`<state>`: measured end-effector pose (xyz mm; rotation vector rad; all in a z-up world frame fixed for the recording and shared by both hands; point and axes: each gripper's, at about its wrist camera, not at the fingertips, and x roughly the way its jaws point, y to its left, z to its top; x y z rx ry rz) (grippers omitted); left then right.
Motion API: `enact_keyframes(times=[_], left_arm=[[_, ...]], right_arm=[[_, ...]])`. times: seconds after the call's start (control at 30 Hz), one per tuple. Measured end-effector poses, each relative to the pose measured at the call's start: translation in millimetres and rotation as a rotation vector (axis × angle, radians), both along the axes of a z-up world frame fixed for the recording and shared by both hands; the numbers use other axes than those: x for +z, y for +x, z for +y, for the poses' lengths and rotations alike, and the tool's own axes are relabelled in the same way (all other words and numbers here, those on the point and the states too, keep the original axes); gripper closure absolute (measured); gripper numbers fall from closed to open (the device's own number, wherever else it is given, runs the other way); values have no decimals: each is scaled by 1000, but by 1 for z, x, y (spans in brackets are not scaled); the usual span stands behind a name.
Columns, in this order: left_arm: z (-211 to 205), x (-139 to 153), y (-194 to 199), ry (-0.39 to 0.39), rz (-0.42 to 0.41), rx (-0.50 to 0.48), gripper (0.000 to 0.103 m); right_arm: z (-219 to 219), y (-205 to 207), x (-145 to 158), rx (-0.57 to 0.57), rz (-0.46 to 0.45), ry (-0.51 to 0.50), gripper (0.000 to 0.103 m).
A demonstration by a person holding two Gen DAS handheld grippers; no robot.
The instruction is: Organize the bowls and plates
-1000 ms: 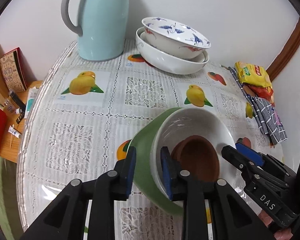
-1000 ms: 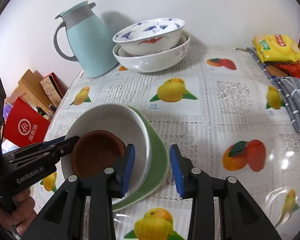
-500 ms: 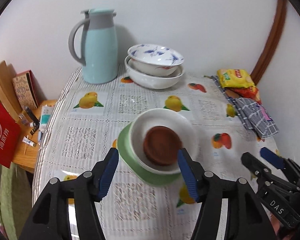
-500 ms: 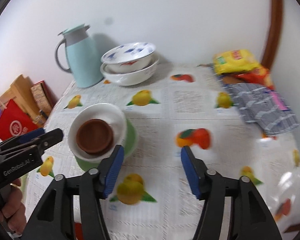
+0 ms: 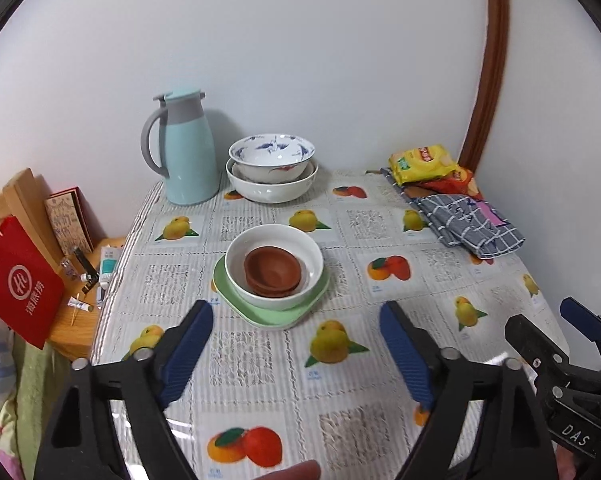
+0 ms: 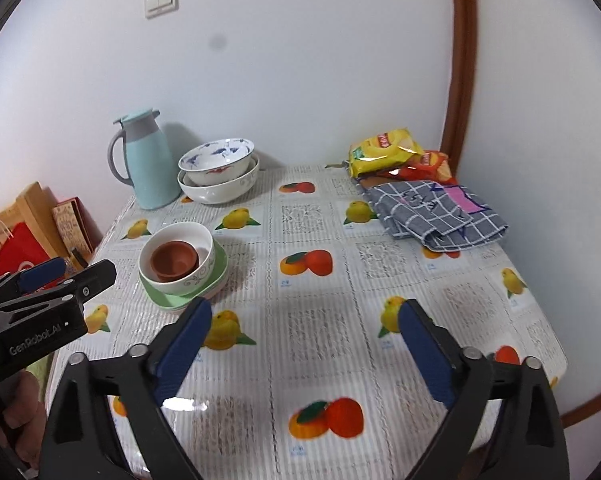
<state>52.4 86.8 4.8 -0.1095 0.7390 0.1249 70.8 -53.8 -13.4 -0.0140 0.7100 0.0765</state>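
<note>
A green plate (image 5: 260, 312) (image 6: 216, 268) lies left of the table's middle with a white bowl (image 5: 236, 280) (image 6: 206, 256) on it and small brown bowls (image 5: 272, 268) (image 6: 174, 258) nested inside. At the back, a blue-patterned bowl (image 5: 271, 156) (image 6: 216, 160) sits in a larger white bowl (image 5: 271, 190) (image 6: 220, 192). My left gripper (image 5: 296, 316) hangs above the near table, well short of the stack, its jaws opening with nothing between them. My right gripper (image 6: 304, 316) is likewise high and back, jaws opening on nothing.
A pale blue jug (image 5: 186, 152) (image 6: 146, 160) stands beside the back bowls. Snack packets (image 5: 424, 162) (image 6: 384, 152) and a grey checked cloth (image 5: 472, 220) (image 6: 432, 212) lie at the far right. A red bag (image 5: 18, 280), boxes and small items fill the low stand left of the table.
Both grippers let go of the stack's rim, opened wide and pulled back and up. The green plate with its bowls now rests on the table, farther away.
</note>
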Motion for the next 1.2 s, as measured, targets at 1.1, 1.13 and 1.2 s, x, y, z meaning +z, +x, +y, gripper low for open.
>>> enact_keyframes(times=[1.1,1.13,1.2], left_arm=[[-38,15,-84,48,-79,-8,13],[-38,15,-84,47,-79,-8,13],[-37,15,-85,45,-79,-8,13]], right_arm=[[-43,-106,18,-84,-74,6,7],[-43,-106,18,-82,-75,6,7],[-42,-106,18,-80,-76,5,7]])
